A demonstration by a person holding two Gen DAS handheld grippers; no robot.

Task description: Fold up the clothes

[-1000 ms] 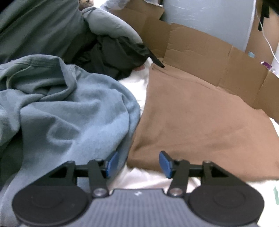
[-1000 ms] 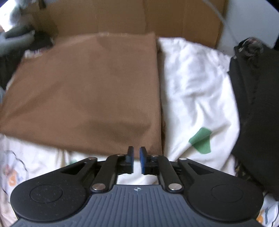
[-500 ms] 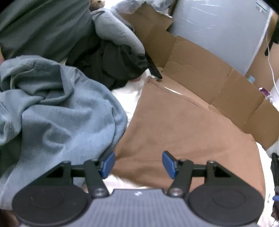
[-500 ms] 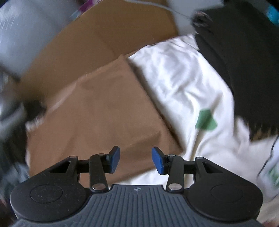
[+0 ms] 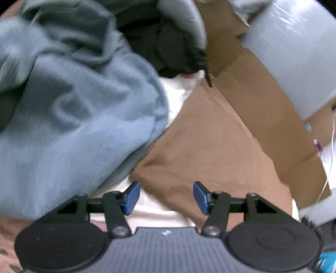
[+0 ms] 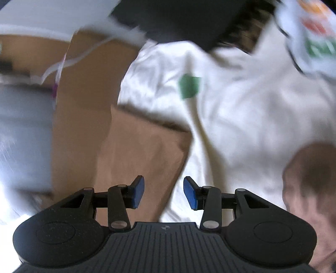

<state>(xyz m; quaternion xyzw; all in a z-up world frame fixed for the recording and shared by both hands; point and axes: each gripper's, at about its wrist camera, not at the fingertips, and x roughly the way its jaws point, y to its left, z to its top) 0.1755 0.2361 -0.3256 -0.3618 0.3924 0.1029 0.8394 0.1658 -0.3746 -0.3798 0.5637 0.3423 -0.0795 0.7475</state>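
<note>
Two tools are out over one brown garment (image 5: 210,147), folded flat on the white sheet of the bed (image 6: 241,117). Ahead of my left tool (image 5: 164,196) lies its near left corner, just beyond the blue pads and a little between them; the pads stand well apart, are closing slightly, and touch no cloth that I can see. My right tool (image 6: 163,193) looks along the garment's right edge, which runs away from me and slightly leftward, so the long axis of the fold seems to lie roughly along my line of sight. Its jaws are partly open and empty, with the brown edge showing in the gap below them.

Left of the brown piece a heap of blue-grey clothing (image 5: 73,117) crowds right up to that corner, possibly overlapping it. Behind the garment stands a cardboard wall (image 5: 262,109), and a dark garment (image 6: 178,19) lies at the far right of the sheet.

I judge each tool is nearest its own corner, so the next fold would start from this near edge, lifted away from me. Both views are blurred, so exact contact is uncertain.
</note>
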